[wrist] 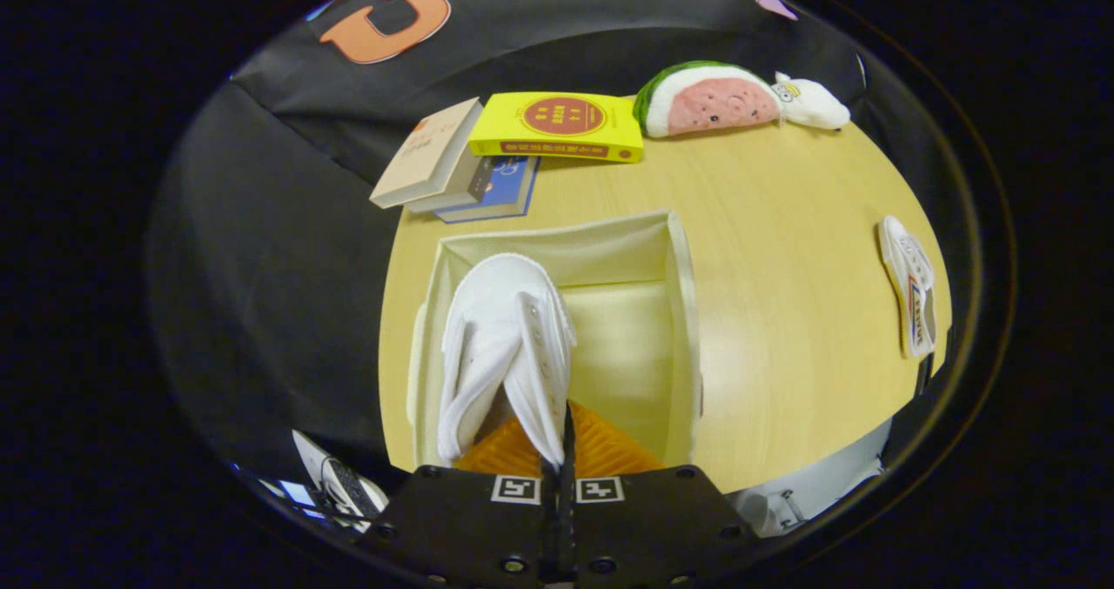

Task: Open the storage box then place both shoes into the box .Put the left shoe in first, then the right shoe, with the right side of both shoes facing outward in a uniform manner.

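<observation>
Gripper view: jaws pinch white shoe (505,345), toe pointing away, inside open storage box (683,311).

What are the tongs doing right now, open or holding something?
Tongs: shut on the white shoe, pinching its upper edge, with the shoe hanging over the open storage box.

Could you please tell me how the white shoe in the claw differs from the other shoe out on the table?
The held shoe is pinched by its upper edge in the closed claw and hangs over the open storage box; the other shoe lies free on the table, well to the side of the box. The held shoe shows its opening and orange insole; the other lies on its side, showing a side stripe. Both are white sneakers.
</observation>
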